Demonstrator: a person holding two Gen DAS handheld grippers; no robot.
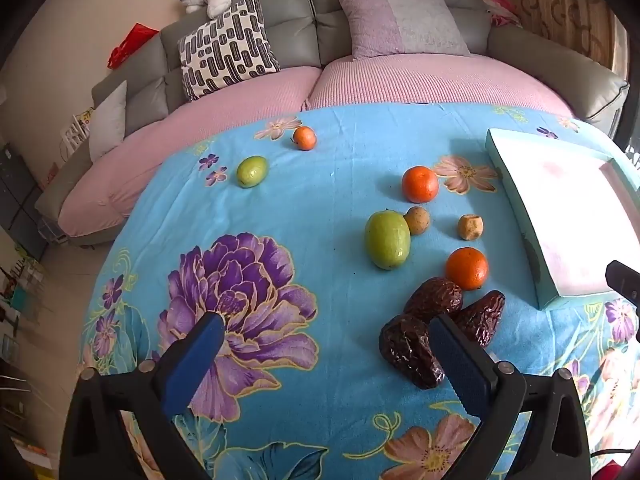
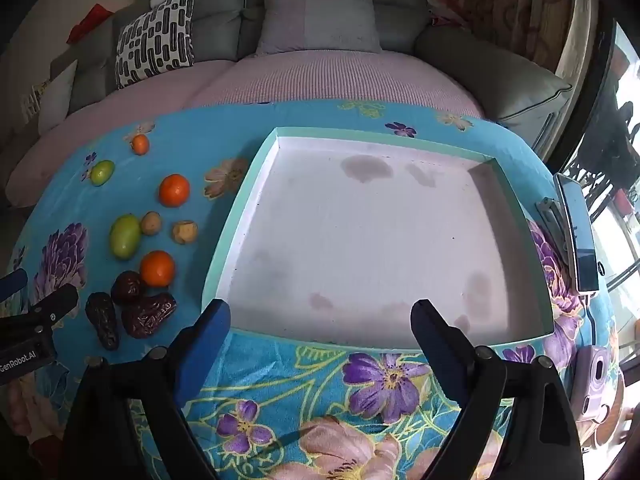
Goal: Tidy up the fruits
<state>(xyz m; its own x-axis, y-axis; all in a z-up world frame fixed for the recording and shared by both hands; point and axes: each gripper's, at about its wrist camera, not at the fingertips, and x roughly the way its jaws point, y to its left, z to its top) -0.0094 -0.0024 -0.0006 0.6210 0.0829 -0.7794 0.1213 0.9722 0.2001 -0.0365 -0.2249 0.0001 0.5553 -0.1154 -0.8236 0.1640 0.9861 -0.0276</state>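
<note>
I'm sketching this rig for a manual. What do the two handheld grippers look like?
Both look alike: the left gripper and right gripper have black, angular plastic frames with round silver bolts, and two fingers faced with blue textured pads. In the right wrist view, the left gripper's black body bears white "GenRobot.AI" lettering.

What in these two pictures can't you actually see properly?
- Dates, left view: the left gripper's finger covers part of them.
- Tray, left view: the picture's right edge cuts it off.
- Tray's near wall, right view: the right gripper's fingers cover parts of it.
- Phone, right view: seen edge-on, screen unreadable.
</note>
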